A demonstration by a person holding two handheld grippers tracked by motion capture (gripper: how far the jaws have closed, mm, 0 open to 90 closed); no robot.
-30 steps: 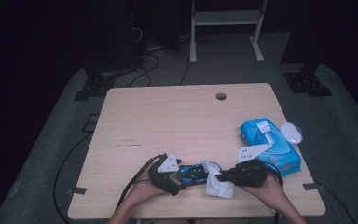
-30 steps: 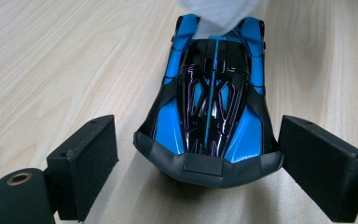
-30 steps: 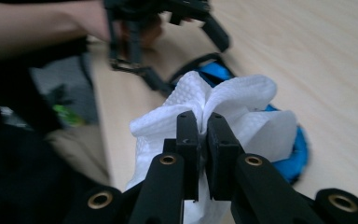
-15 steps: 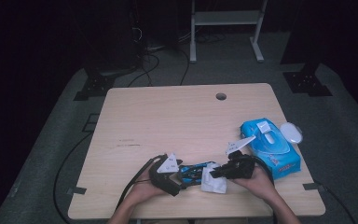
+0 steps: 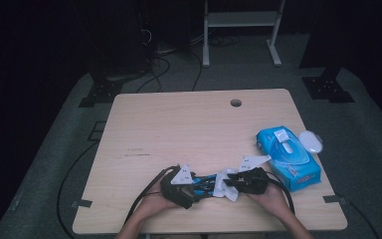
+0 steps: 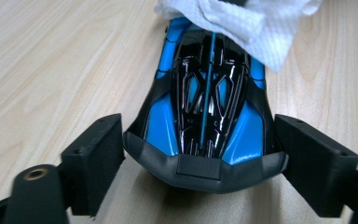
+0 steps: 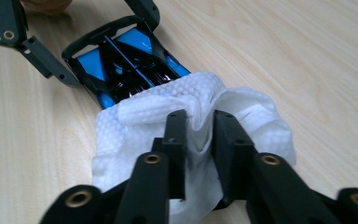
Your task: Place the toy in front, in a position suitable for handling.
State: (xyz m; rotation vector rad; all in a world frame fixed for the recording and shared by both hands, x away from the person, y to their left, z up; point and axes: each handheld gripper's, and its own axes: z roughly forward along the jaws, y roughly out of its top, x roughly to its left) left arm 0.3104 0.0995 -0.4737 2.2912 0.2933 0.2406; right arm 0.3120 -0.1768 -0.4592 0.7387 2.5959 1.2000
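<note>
A blue and black toy car [image 5: 206,183] lies near the table's front edge. My left gripper [image 5: 193,188] has its jaws on either side of the car's [image 6: 205,116] near end. They have just been closing, and the pads [image 6: 98,158] touch its bumper. My right gripper [image 5: 231,182] is shut on a crumpled white wipe [image 5: 225,186]. Its jaws have just been opening a little, and a fold of the wipe [image 7: 251,116] stays pinched between them. The wipe [image 6: 242,21] drapes over the car's [image 7: 126,60] far end.
A blue pack of wet wipes [image 5: 288,157] with its flap up lies at the right, beside a white oval object [image 5: 311,142]. The table [image 5: 189,124] has a round hole [image 5: 236,103] near its back edge. Black cables trail off its left side.
My right gripper has moved left and down with the wipe, which now rests on the car's end. The left gripper has stayed in place at the car.
</note>
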